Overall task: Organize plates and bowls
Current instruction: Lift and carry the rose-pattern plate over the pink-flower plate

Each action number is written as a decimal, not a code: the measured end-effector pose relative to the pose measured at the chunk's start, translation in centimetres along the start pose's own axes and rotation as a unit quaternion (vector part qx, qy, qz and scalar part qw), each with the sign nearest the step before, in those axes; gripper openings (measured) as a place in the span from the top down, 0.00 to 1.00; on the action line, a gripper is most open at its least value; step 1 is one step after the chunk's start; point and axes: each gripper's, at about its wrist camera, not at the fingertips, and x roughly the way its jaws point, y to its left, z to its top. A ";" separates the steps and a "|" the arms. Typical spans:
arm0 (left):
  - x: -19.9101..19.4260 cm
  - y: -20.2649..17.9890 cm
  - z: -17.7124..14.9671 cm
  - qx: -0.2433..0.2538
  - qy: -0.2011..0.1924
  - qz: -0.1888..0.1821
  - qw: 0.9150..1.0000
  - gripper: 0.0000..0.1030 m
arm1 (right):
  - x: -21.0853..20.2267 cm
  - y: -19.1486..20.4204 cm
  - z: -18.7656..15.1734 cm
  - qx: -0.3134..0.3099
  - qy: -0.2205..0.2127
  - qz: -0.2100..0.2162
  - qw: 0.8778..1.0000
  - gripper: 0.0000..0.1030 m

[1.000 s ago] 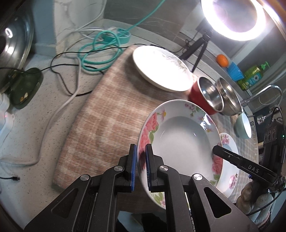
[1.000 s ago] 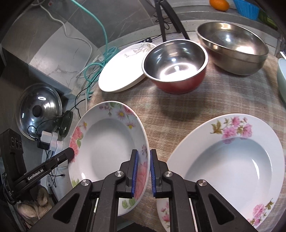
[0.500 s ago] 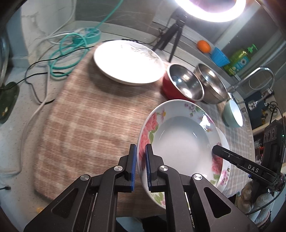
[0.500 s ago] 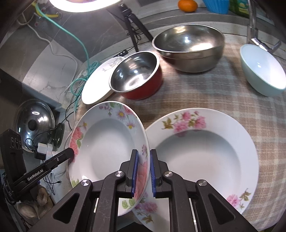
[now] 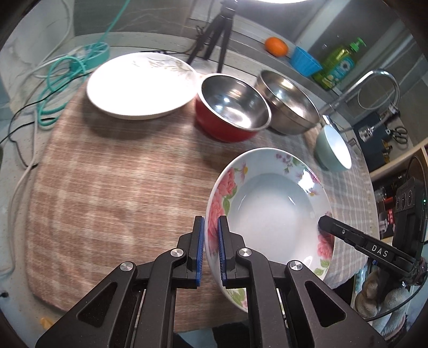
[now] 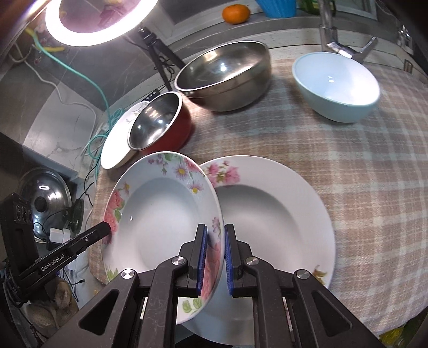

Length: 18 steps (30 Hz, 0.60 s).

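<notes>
A deep plate with pink roses (image 5: 270,214) (image 6: 160,214) hangs tilted above the checked cloth, gripped on opposite rims. My left gripper (image 5: 211,249) is shut on its near rim in the left wrist view. My right gripper (image 6: 215,257) is shut on the other rim. Under it on the cloth lies a second floral deep plate (image 6: 272,219), partly covered by the held one. A white flat plate (image 5: 141,85) (image 6: 117,144), a red steel-lined bowl (image 5: 232,112) (image 6: 157,123), a larger steel bowl (image 5: 289,104) (image 6: 224,75) and a pale blue bowl (image 5: 334,147) (image 6: 337,85) stand further back.
The cloth (image 5: 112,187) covers a counter; cables and a teal cord (image 5: 61,77) lie left of it. A ring light on its tripod (image 6: 96,21) stands behind the bowls, a tap (image 5: 374,85) at the right. A pot lid (image 6: 45,192) lies off the cloth's left edge.
Both grippers carried the rose plate rightward across the cloth. It now overlaps the second floral plate, and the pale blue bowl has come into the right wrist view.
</notes>
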 end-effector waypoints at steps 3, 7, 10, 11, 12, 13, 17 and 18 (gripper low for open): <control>0.6 -0.9 0.0 0.009 0.007 -0.003 1.000 0.92 | -0.4 -1.0 -0.2 0.009 -0.002 -0.005 1.000 0.89; 1.2 -2.0 -0.1 0.019 0.013 -0.006 1.000 0.92 | -0.8 -2.3 -0.5 0.020 -0.004 -0.010 1.000 0.89; 1.5 -2.6 -0.1 0.026 0.017 -0.005 0.999 0.92 | -1.0 -2.9 -0.7 0.027 -0.007 -0.012 1.000 0.89; 1.5 -2.8 -0.1 0.029 0.018 -0.005 0.999 0.92 | -1.0 -3.1 -0.7 0.029 -0.008 -0.013 0.999 0.89; 1.6 -2.9 -0.1 0.031 0.020 -0.005 0.999 0.92 | -1.1 -3.3 -0.8 0.031 -0.009 -0.014 0.999 0.89; 1.7 -3.1 -0.1 0.032 0.021 -0.006 0.999 0.92 | -1.1 -3.5 -0.8 0.032 -0.010 -0.014 0.999 0.89; 2.2 -3.7 -0.2 0.039 0.026 -0.004 0.999 0.92 | -1.2 -4.2 -0.9 0.040 -0.010 -0.016 0.999 0.89; 2.3 -3.9 -0.2 0.041 0.027 -0.004 0.999 0.92 | -1.2 -4.4 -1.0 0.041 -0.010 -0.017 0.999 0.89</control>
